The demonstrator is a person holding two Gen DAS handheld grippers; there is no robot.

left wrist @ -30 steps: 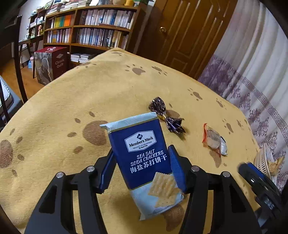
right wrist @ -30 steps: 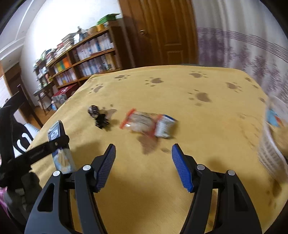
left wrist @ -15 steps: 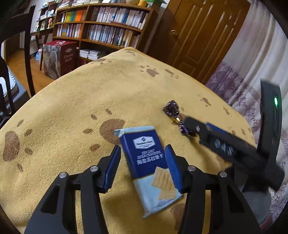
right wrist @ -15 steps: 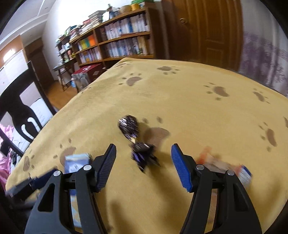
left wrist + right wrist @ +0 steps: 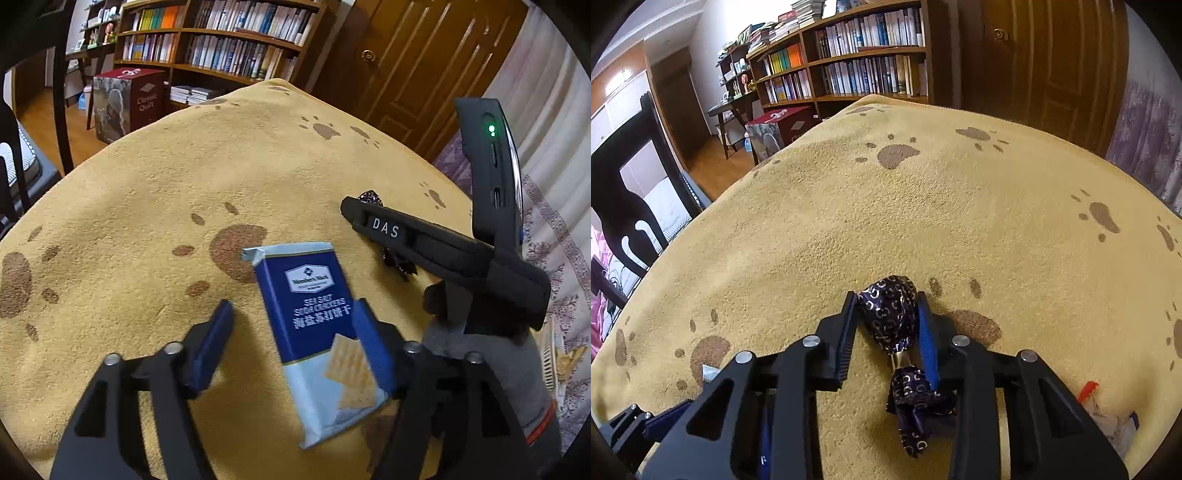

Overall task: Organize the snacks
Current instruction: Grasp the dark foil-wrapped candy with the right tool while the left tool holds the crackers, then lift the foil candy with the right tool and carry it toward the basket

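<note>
A blue and white pack of sea salt soda crackers (image 5: 314, 325) lies flat on the yellow paw-print cloth (image 5: 184, 177). My left gripper (image 5: 293, 325) is open around it; the right finger touches its edge, the left finger stands apart. My right gripper (image 5: 886, 314) is shut on a purple foil-wrapped candy (image 5: 890, 314), whose twisted tail (image 5: 916, 406) runs back between the fingers. In the left wrist view the right gripper's body (image 5: 443, 251) crosses just right of the crackers and hides most of the candy.
A clear-wrapped snack with a red end (image 5: 1108, 413) lies at the right near the right gripper. A white basket (image 5: 557, 354) shows at the far right edge. A black chair (image 5: 624, 192) stands left of the table. Bookshelves (image 5: 229, 40) and a door (image 5: 424, 62) stand behind.
My left gripper has opened and the cracker pack now lies flat on the cloth. My right gripper swung left over the purple candy and shut on it.
</note>
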